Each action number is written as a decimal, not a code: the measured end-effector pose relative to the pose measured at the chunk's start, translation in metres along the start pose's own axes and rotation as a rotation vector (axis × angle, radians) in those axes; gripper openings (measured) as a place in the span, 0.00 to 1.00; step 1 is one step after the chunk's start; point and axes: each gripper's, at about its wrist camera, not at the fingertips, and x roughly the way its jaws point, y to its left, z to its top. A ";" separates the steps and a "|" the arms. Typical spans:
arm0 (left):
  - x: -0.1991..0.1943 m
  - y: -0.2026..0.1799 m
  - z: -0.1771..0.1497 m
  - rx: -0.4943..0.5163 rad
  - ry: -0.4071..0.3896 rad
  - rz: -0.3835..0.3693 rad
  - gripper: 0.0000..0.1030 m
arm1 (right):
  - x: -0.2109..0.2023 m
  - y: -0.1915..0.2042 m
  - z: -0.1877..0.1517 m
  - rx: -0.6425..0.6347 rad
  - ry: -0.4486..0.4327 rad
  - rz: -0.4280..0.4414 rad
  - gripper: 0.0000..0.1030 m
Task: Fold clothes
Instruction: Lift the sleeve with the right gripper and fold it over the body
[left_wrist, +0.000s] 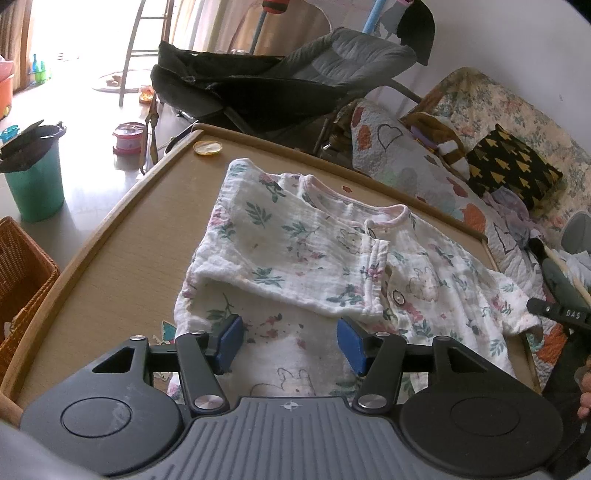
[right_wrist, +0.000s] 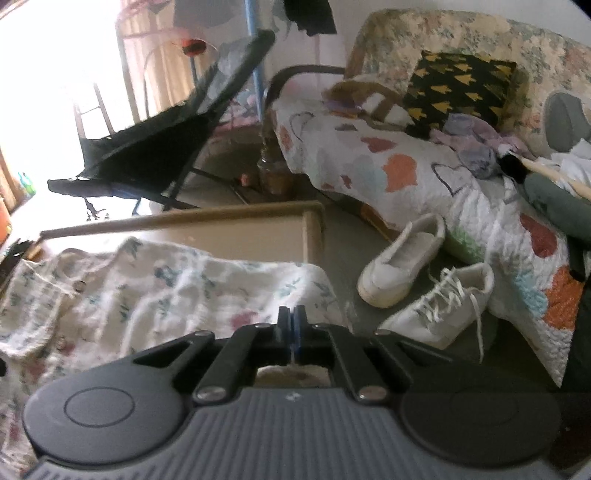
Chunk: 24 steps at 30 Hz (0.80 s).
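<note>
- Lying on the tan wooden worktop (left_wrist: 110, 258), the white floral muslin baby garment (left_wrist: 303, 251) has one side already folded across its chest.
- The left gripper (left_wrist: 290, 338) hovers over the lower fabric, jaws released and gripping nothing.
- The right gripper (right_wrist: 293, 328) has its jaws clenched at the garment's right edge; whether cloth is pinched is hidden.
- Judgement: lift that edge low and lay it flat, aligned with the first fold.

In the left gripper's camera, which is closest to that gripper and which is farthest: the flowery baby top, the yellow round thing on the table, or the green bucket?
From the left gripper:
1. Flowery baby top, right under and ahead of the fingers.
2. Yellow round thing, at the table's far edge, slightly left.
3. Green bucket, off the table, on the floor at far left.
</note>
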 end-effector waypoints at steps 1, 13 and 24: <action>0.000 0.000 0.000 0.000 -0.001 -0.001 0.59 | -0.002 0.002 0.001 -0.005 -0.010 0.014 0.02; -0.001 0.001 0.000 -0.005 0.002 -0.008 0.60 | -0.015 0.052 0.006 -0.095 -0.038 0.187 0.02; -0.001 0.001 0.001 0.012 0.003 -0.010 0.60 | 0.007 0.099 -0.014 -0.189 0.056 0.272 0.02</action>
